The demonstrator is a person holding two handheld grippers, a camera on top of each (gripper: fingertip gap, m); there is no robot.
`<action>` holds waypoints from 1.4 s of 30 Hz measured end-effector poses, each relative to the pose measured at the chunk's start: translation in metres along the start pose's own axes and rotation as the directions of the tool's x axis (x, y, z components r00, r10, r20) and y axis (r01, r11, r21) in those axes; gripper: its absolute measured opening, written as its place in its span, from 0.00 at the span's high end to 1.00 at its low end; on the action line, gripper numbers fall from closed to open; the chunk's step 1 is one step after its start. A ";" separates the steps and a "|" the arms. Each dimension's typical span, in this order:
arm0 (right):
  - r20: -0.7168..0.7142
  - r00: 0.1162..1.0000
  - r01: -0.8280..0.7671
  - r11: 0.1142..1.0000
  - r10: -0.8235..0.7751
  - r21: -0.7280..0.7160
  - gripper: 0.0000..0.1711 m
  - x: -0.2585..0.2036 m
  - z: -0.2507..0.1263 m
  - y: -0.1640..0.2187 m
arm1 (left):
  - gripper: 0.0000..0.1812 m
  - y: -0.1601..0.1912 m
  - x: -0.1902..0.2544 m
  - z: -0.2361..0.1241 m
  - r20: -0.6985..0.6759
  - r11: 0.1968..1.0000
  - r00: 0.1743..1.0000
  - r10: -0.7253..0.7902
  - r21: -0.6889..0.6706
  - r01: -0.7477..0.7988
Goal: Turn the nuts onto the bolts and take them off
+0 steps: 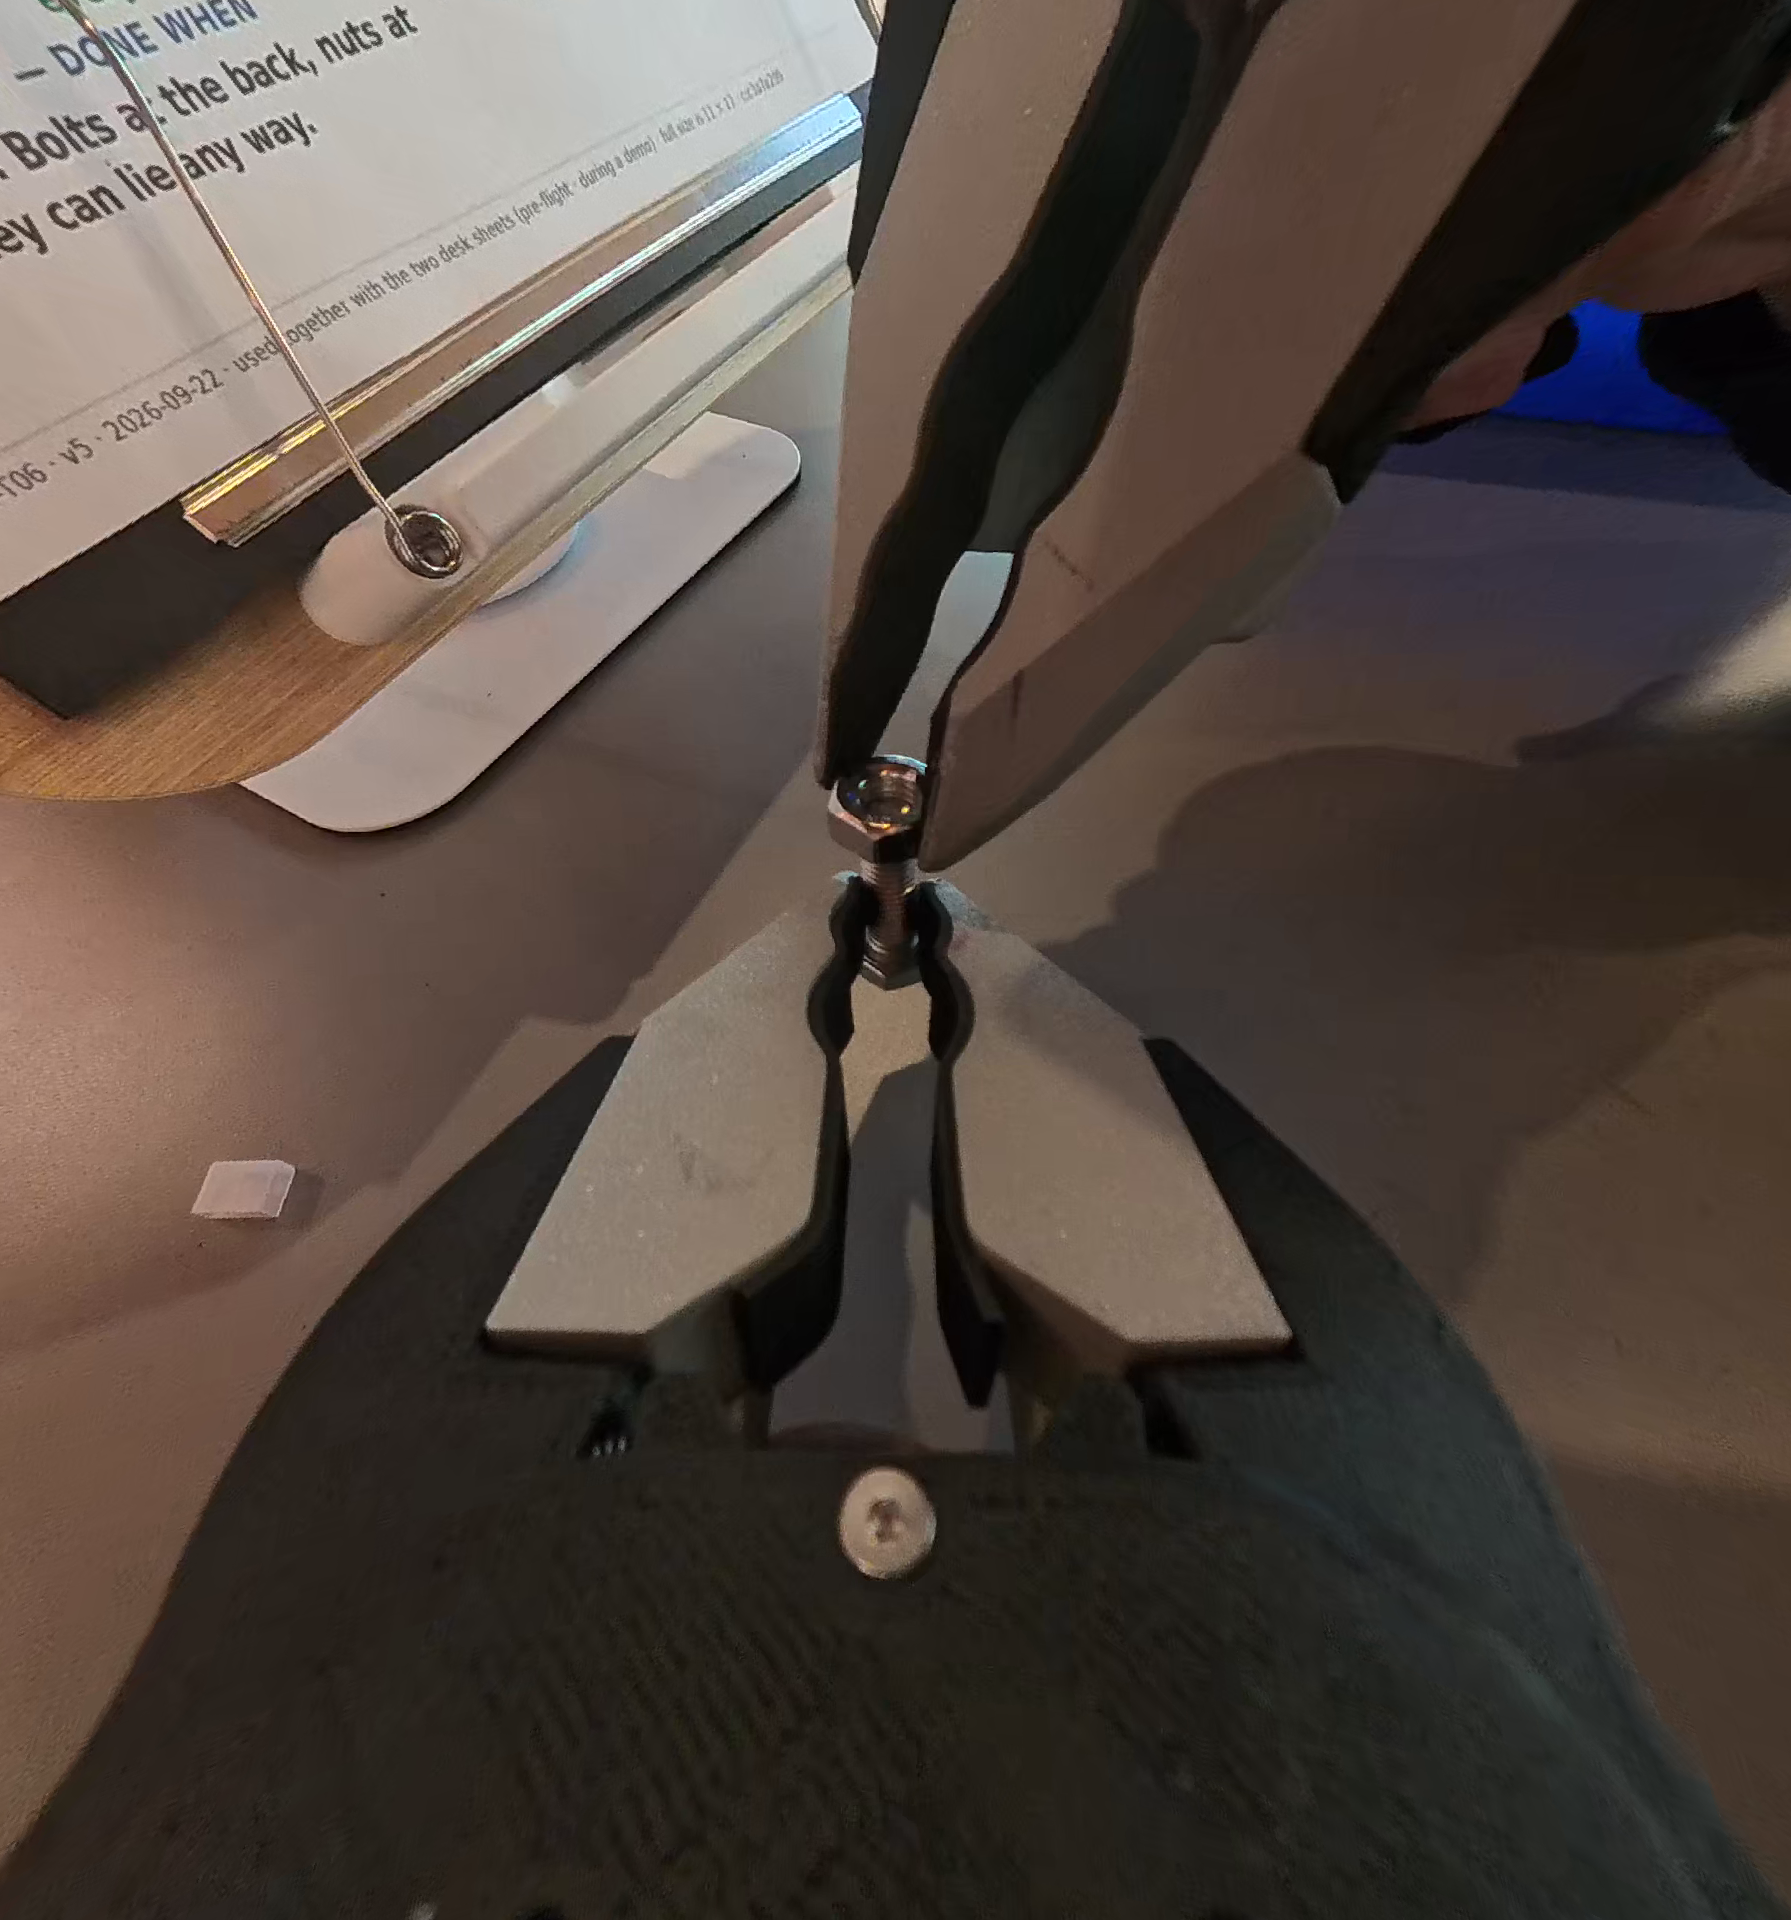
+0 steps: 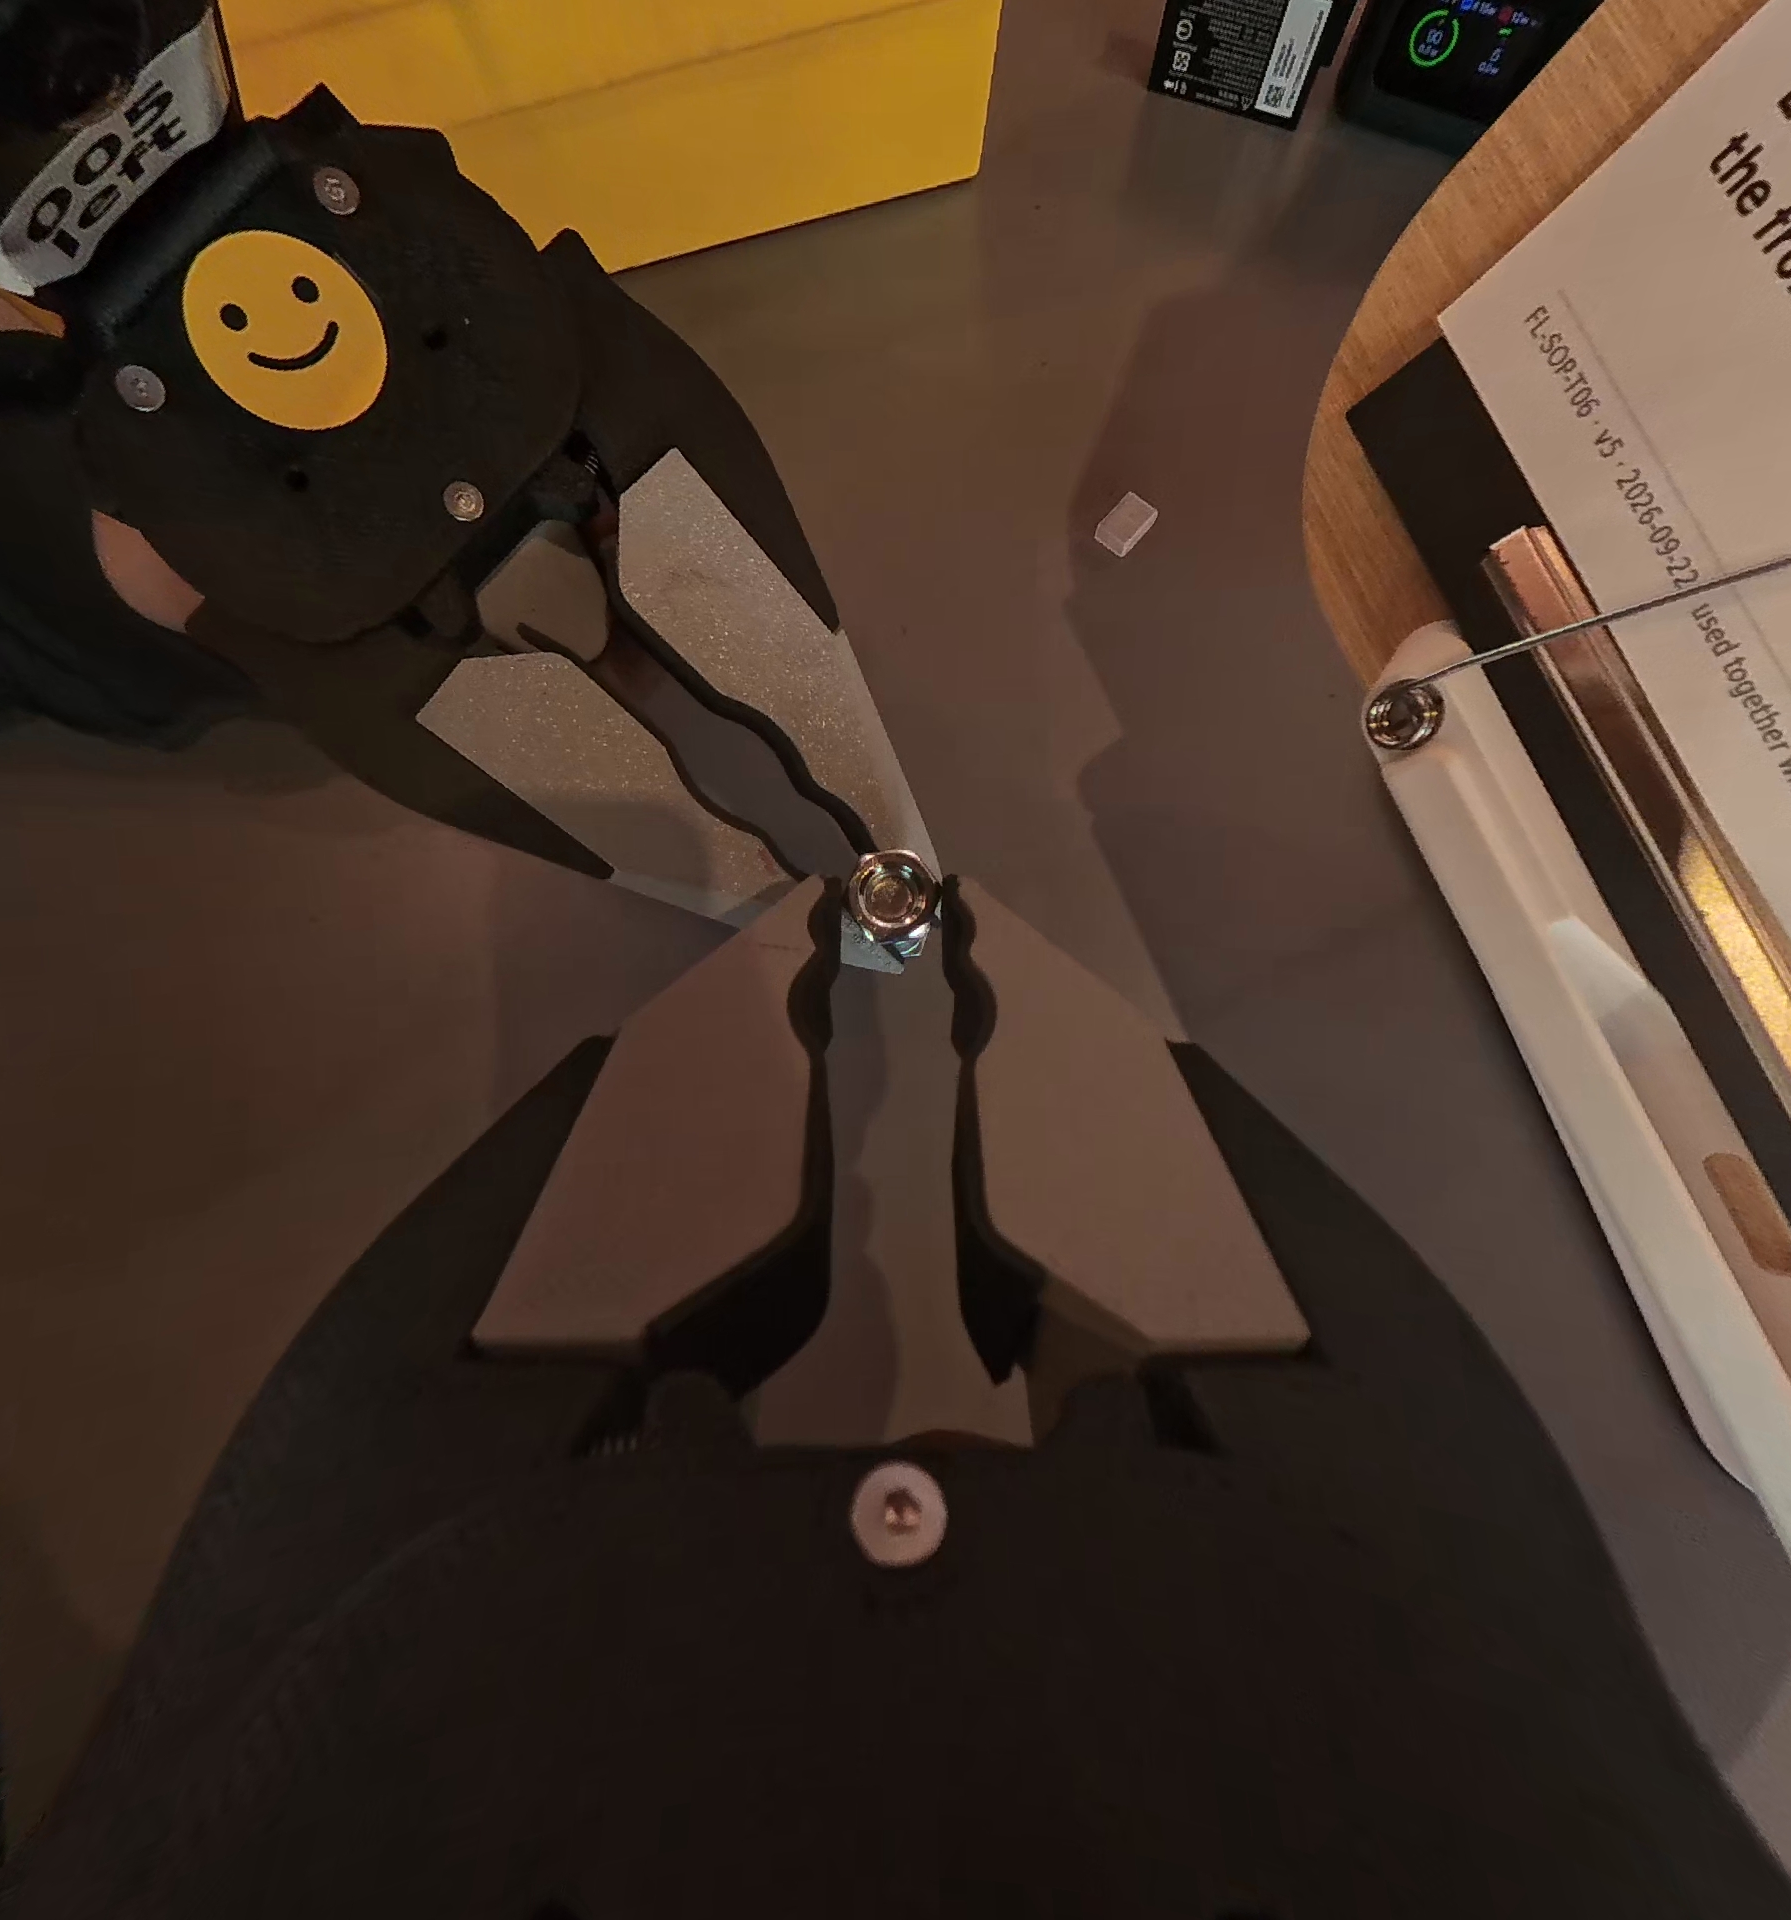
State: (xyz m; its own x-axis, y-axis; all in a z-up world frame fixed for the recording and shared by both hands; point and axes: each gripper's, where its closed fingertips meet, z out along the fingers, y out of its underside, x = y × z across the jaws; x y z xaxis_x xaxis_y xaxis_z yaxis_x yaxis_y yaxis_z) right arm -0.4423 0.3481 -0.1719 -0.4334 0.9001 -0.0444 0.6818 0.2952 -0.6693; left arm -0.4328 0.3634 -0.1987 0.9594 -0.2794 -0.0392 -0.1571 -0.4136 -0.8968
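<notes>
A steel bolt [image 1: 883,914] stands with its threaded shaft up above the grey table [image 1: 299,987]. My left gripper [image 1: 886,909] is shut on its lower shaft, just above the hex head [image 1: 889,971]. A steel hex nut [image 1: 876,805] sits on the bolt's top end. My right gripper [image 1: 875,821] comes down from above and is shut on the nut. In the right wrist view I look down on the nut [image 2: 891,899] between my right gripper's tips [image 2: 891,902]. The left gripper [image 2: 870,868], with a yellow smiley sticker, reaches in from the upper left.
A document stand [image 1: 517,665] with a printed sheet, wire clip and wooden board stands at the back left; it also shows in the right wrist view [image 2: 1556,935]. A small white block [image 1: 245,1190] lies on the table. A yellow box [image 2: 610,114] and black devices [image 2: 1244,52] stand farther off. Less than 4 cm separates the two grippers' tips.
</notes>
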 end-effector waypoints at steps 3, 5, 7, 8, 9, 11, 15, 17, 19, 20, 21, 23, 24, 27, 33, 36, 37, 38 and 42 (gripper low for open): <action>0.002 1.000 0.000 1.000 0.000 0.008 0.91 0.000 0.000 -0.001 | 0.96 -0.001 0.000 -0.001 -0.001 1.000 1.000 -0.003 0.006 0.003; 0.006 1.000 -0.003 1.000 0.003 0.010 0.91 0.000 -0.001 -0.001 | 0.96 -0.001 0.000 -0.001 -0.002 1.000 1.000 -0.003 0.008 0.003; 0.005 1.000 -0.004 1.000 0.003 0.017 0.90 0.000 -0.002 -0.002 | 0.96 -0.001 0.000 0.000 -0.002 1.000 1.000 0.000 0.005 0.000; 0.007 1.000 -0.004 1.000 0.003 0.023 0.89 0.000 -0.003 -0.003 | 0.96 -0.001 0.000 0.000 -0.002 1.000 1.000 0.000 0.005 0.000; 0.012 1.000 -0.004 0.999 0.004 0.033 0.89 -0.001 -0.005 -0.005 | 0.96 -0.001 0.001 0.000 -0.004 1.000 1.000 0.001 0.006 -0.001; 0.032 0.999 -0.011 0.999 0.009 0.048 0.89 -0.003 -0.007 -0.007 | 0.96 -0.002 0.001 -0.001 -0.003 1.000 1.000 0.002 0.010 -0.002; 0.025 1.000 -0.015 0.999 0.015 0.031 0.89 0.000 -0.003 -0.003 | 0.96 -0.001 -0.002 -0.001 0.006 1.000 1.000 -0.005 0.008 0.005; 0.006 1.000 -0.017 1.000 0.017 0.025 0.89 0.005 -0.005 -0.001 | 0.96 0.000 -0.005 -0.002 0.019 1.000 1.000 -0.009 0.001 0.009; -0.045 0.998 -0.031 0.999 0.032 0.020 0.88 0.018 -0.013 0.002 | 0.96 -0.001 -0.007 -0.003 0.023 1.000 1.000 -0.021 0.012 0.021; -0.102 0.994 -0.043 0.999 0.044 0.018 0.87 0.030 -0.020 0.005 | 0.96 -0.002 -0.008 -0.003 0.023 1.000 0.999 -0.024 0.015 0.024; -0.157 0.985 -0.063 0.998 0.065 0.017 0.86 0.044 -0.028 0.010 | 0.96 -0.002 -0.008 -0.004 0.025 1.000 0.999 -0.026 0.015 0.026; -0.217 0.969 -0.112 0.993 0.118 0.038 0.85 0.062 -0.045 0.017 | 0.96 -0.003 -0.008 -0.004 0.025 0.999 0.999 -0.029 0.020 0.028; -0.226 0.963 -0.136 0.989 0.146 0.061 0.85 0.067 -0.054 0.018 | 0.96 -0.003 -0.008 -0.004 0.023 0.999 0.999 -0.030 0.022 0.029; -0.219 0.952 -0.184 0.972 0.213 0.144 0.86 0.074 -0.076 0.013 | 0.96 -0.001 -0.007 -0.002 0.021 1.000 0.999 -0.024 0.013 0.024; -0.265 0.933 -0.205 0.966 0.242 0.160 0.85 0.081 -0.096 0.016 | 0.96 -0.001 -0.009 -0.003 0.024 0.999 0.999 -0.031 0.013 0.031; -0.289 0.921 -0.216 0.960 0.260 0.176 0.84 0.080 -0.112 0.020 | 0.96 -0.001 -0.010 -0.003 0.024 0.999 0.999 -0.040 0.020 0.040; -0.307 0.912 -0.222 0.958 0.270 0.183 0.84 0.079 -0.121 0.022 | 0.96 -0.001 -0.010 -0.003 0.023 0.999 0.999 -0.040 0.020 0.039; -0.332 0.901 -0.225 0.955 0.279 0.191 0.84 0.079 -0.131 0.025 | 0.96 -0.001 -0.010 -0.003 0.024 0.999 0.999 -0.038 0.019 0.038; -0.430 0.834 -0.276 0.936 0.346 0.219 0.83 0.086 -0.180 0.044 | 0.96 -0.004 -0.006 -0.003 0.014 0.999 0.999 -0.033 0.030 0.033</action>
State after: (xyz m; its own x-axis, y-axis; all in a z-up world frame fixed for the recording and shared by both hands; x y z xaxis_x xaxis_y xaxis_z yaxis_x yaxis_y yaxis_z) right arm -0.3440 0.4964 -0.0714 0.1281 0.9905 0.0499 0.6283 -0.0421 -0.7768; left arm -0.4384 0.3643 -0.1941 0.9672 -0.2535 -0.0152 -0.1183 -0.3966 -0.9103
